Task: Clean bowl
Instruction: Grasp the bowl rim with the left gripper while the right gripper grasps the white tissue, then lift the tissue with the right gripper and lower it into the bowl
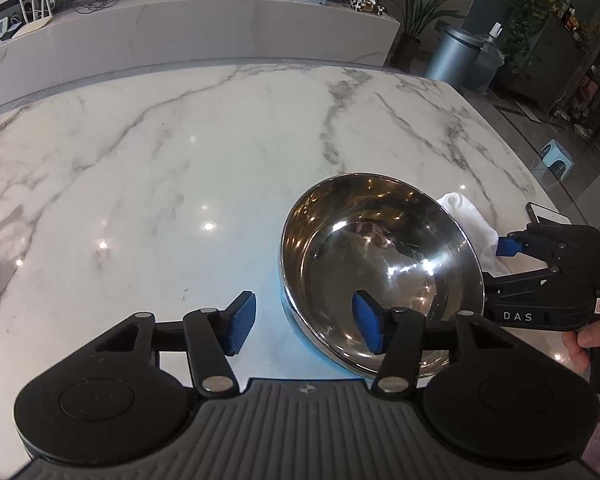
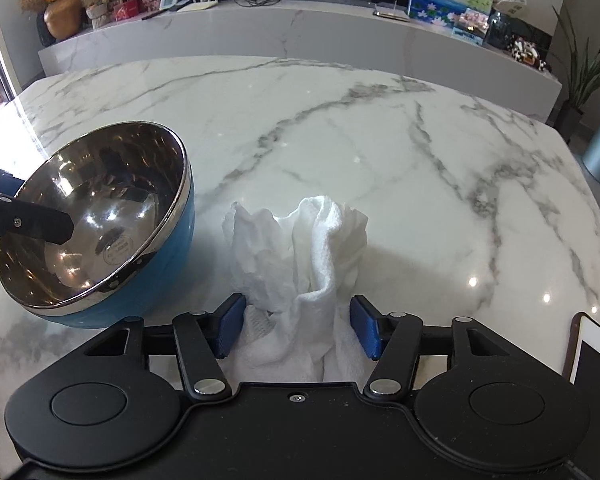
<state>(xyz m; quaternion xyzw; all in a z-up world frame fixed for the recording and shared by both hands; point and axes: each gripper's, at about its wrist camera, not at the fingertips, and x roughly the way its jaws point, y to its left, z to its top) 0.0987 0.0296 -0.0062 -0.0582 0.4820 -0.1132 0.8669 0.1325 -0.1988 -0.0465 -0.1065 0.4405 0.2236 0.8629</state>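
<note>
Bowl (image 1: 380, 276) sits tipped on the marble table (image 1: 180, 168), its near rim between the wide-open left gripper (image 1: 304, 324), seemingly to steady it. Right gripper (image 2: 296, 328), open, straddles a white cloth (image 2: 300, 240) just right of it, unpinched.

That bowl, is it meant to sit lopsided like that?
The bowl is tilted, its opening tipped toward the cloth. The left hand-held gripper straddles its near rim, one finger inside. Nothing looks spilled or damaged.
</note>
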